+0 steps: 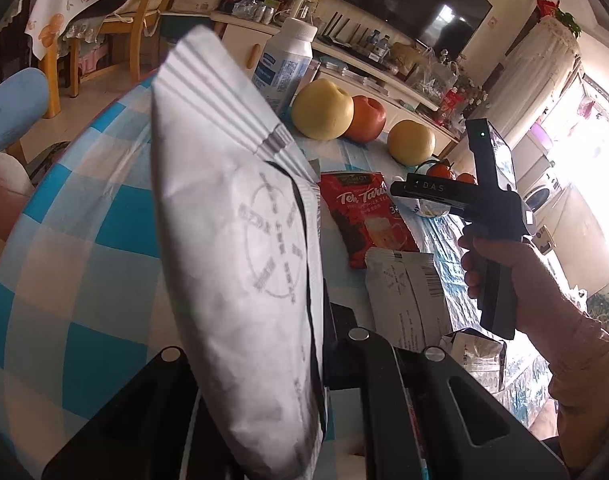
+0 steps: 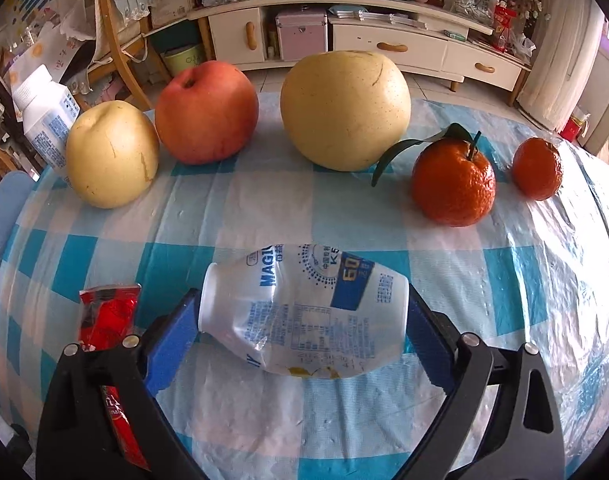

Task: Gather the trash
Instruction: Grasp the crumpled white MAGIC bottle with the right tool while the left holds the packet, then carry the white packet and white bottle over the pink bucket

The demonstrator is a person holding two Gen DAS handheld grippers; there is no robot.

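Far row on tabletop (image 2: 264, 208), left to right: upright bottle (image 2: 44, 116), pear (image 2: 110, 156), apple (image 2: 206, 112), large pear (image 2: 344, 108), leafed mandarin (image 2: 452, 184), small mandarin (image 2: 538, 168). Crushed bottle (image 2: 304, 312) lies on its side nearer, between the right tongs (image 2: 304, 320). Tea sachet (image 2: 108, 320) lies left of it. Left tongs (image 1: 304, 420) hold a packet (image 1: 232, 240) off the tabletop.

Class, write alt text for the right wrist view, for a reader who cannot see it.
The right tongs straddle a crumpled white drink bottle lying on its side on a blue checked tablecloth. Behind it stand two yellow pears, a red apple and two mandarins; a red wrapper lies at left.
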